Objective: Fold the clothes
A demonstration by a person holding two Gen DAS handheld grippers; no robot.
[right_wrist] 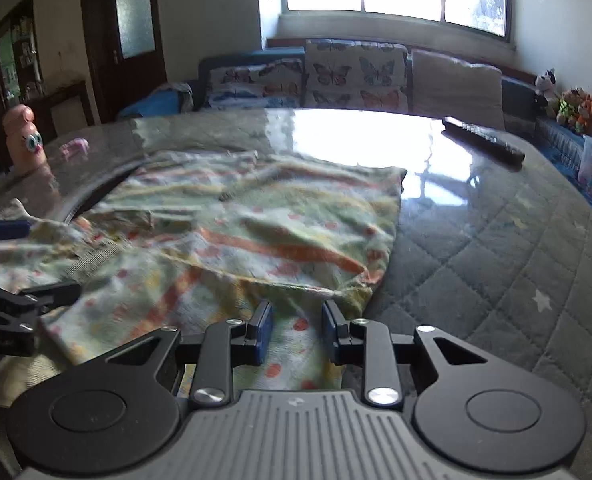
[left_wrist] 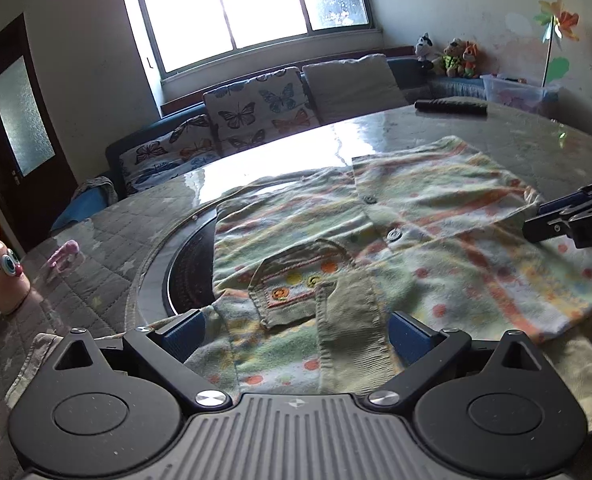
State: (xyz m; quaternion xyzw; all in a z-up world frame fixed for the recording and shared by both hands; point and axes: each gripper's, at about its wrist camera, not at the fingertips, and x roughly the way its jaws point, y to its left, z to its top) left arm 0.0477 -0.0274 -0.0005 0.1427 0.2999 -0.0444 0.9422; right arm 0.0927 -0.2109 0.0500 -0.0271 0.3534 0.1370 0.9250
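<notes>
A child's knitted cardigan (left_wrist: pixel 375 216), pale green with orange stripes, dots, buttons and a front pocket, lies spread on the glass-topped table (left_wrist: pixel 280 148). Its right half is folded over the middle. My left gripper (left_wrist: pixel 297 332) is open wide over the near hem, one finger on each side of the pocket and button band. In the right wrist view the cardigan (right_wrist: pixel 256 232) fills the middle. My right gripper (right_wrist: pixel 296 320) hovers over its near right corner, jaws narrow but apart, with cloth lying flat between the pads. From the left wrist view the right gripper (left_wrist: pixel 535 220) sits at the garment's right edge.
A black remote (left_wrist: pixel 451 106) lies at the table's far side. A pink bottle with a cartoon face (left_wrist: pixel 4 272) and a small pink item (left_wrist: pixel 64 256) stand at the left. A round dark insert (left_wrist: pixel 192 272) sits partly under the cardigan. A sofa with butterfly cushions (left_wrist: pixel 256 108) is behind.
</notes>
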